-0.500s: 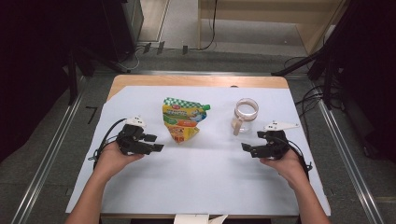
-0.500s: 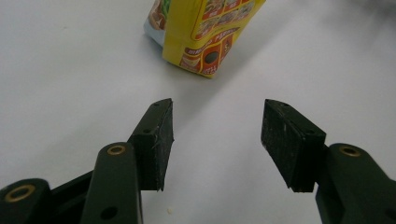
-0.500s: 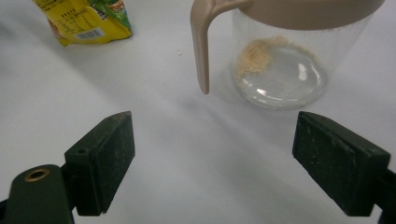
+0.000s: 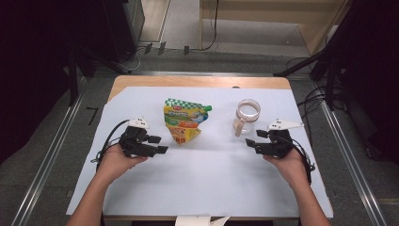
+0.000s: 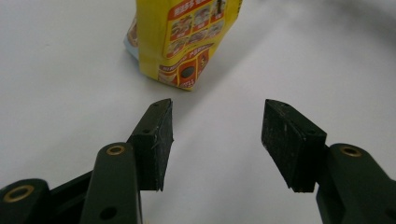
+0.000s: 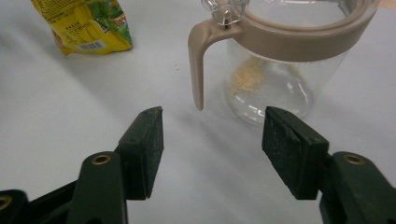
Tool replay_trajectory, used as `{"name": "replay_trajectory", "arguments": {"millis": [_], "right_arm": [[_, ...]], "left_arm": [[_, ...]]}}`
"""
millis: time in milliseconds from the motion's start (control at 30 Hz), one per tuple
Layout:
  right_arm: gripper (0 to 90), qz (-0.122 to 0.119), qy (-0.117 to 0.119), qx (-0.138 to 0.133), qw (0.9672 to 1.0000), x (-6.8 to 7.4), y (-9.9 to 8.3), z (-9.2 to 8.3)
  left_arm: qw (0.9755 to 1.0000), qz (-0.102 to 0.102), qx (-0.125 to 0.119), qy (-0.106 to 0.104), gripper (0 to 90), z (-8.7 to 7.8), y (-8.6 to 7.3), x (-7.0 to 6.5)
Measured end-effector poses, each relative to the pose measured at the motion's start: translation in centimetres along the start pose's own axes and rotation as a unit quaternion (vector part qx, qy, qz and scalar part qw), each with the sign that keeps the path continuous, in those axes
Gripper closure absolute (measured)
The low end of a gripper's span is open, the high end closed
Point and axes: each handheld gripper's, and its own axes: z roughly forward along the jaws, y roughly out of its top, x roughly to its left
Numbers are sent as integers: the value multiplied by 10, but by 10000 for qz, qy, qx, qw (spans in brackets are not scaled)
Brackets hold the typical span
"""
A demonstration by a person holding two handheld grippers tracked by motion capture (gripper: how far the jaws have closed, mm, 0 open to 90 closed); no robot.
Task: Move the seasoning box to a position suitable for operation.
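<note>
Yellow foil snack pouch (image 4: pixel 184 121) with a green-and-white checked top lies flat on the white paper sheet (image 4: pixel 207 179) that covers the wooden table (image 4: pixel 197 81), left of centre, its glossy panels crinkled; in the left gripper view its red and yellow print carries small pictures and lettering too blurred to read, and in the right gripper view a barcode label shows on it. Nearest the person, the left gripper (image 4: pixel 156 144) rests on the sheet just short of the pouch, its black matte rubber-faced jaws spread with nothing between them. The right gripper (image 4: pixel 252 140) stands likewise spread and empty, just short of the clear glass jar (image 4: pixel 247 116) with a beige plastic collar, curved handle and pale crumbs inside
</note>
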Motion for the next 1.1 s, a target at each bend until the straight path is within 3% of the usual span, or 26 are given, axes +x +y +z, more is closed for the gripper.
{"name": "replay_trajectory", "arguments": {"millis": [300,500,633,700,733,967,1100], "right_arm": [[426,-39,-47,55,10000,0,1,-1],[428,-59,-68,-34,10000,0,3,-2],[429,-24,-102,-79,9999,-1,4,-3],[429,23,-116,-96,9999,-3,4,-4],[429,39,-121,-95,9999,-3,4,-4],[425,4,-104,-112,9999,-4,6,-1],[409,0,-165,-141,9998,-6,7,-1]], "left_arm": [[9999,21,-77,-97,429,-3,4,-6],[9996,-224,-33,-177,413,-3,6,-4],[9996,-183,-36,-197,414,-3,6,-5],[9994,-158,-68,-316,416,-3,7,-5],[9986,-132,-104,-503,416,-3,8,-6],[9989,4,-82,-462,419,-2,9,-11],[9990,31,-194,-407,418,-4,11,-13]]}}
